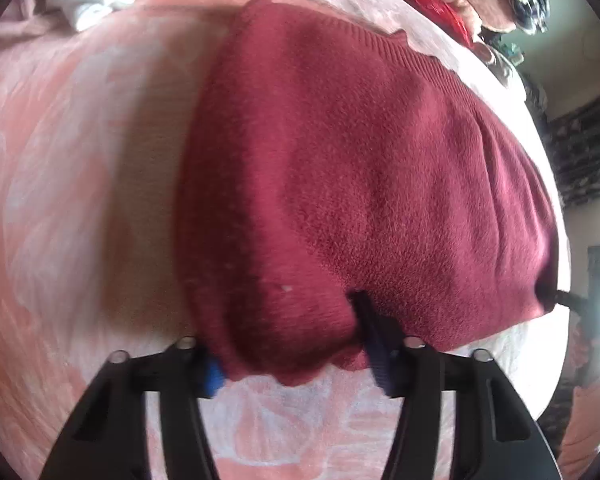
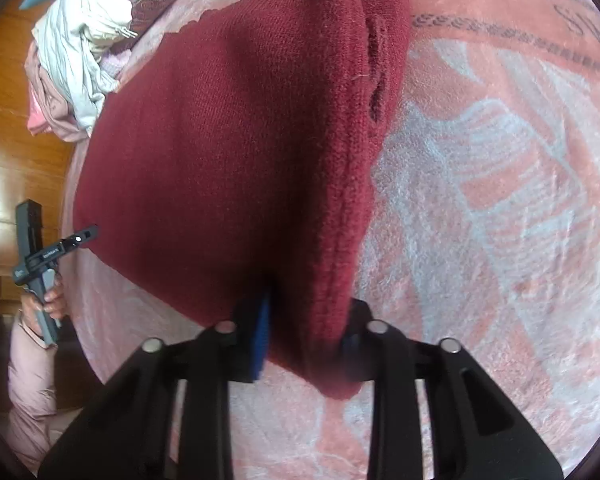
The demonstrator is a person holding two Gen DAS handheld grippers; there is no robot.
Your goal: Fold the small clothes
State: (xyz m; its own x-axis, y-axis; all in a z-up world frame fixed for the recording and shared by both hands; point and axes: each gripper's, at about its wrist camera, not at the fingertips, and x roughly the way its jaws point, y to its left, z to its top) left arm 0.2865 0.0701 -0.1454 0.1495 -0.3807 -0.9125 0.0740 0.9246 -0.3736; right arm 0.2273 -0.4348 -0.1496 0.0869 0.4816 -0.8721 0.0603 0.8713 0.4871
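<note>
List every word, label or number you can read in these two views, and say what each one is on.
Blanket, woven border at top right: large letters, cut off by the frame edge, not readable.
Left tongs, seen from the right wrist view: small white marking on the body, too small to read.
Maroon garment: no text.
</note>
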